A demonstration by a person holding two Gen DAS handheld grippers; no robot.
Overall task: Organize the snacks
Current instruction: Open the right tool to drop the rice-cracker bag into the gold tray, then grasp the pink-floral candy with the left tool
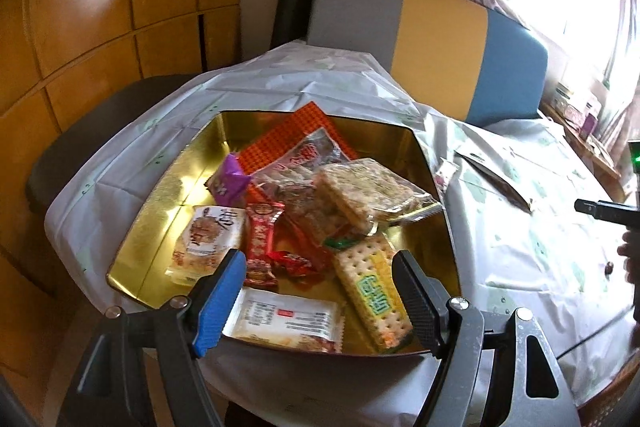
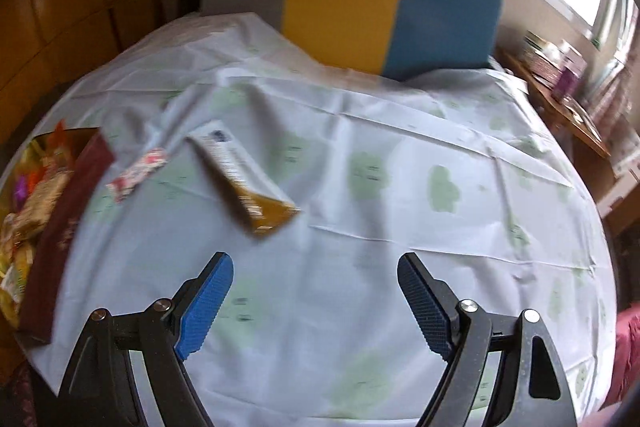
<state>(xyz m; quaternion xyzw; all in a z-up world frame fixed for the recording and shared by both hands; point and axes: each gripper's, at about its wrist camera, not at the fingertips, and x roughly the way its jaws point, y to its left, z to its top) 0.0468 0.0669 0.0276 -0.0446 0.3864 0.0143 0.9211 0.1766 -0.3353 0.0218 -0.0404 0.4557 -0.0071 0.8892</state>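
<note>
We see gold-lined square box point(image 1: 168, 195) heaped with wrapped snacks point(image 1: 352, 195) beyond our left gripper point(image 1: 320, 259), fingers apart, empty. Right gripper point(image 2: 314, 267) fingers apart over pale tablecloth point(image 2: 400, 187); yellow-brown flat packet point(image 2: 248, 183) lies ahead.

Round table point(image 2: 360, 187) under a pale cloth with green blotches, gold-lined box point(image 1: 160, 211) of snacks sitting at nine o'clock in the right wrist view, small red-and-white packet point(image 2: 138, 173) just beside it, slim yellow-ended box point(image 2: 244, 175) at eleven o'clock
</note>
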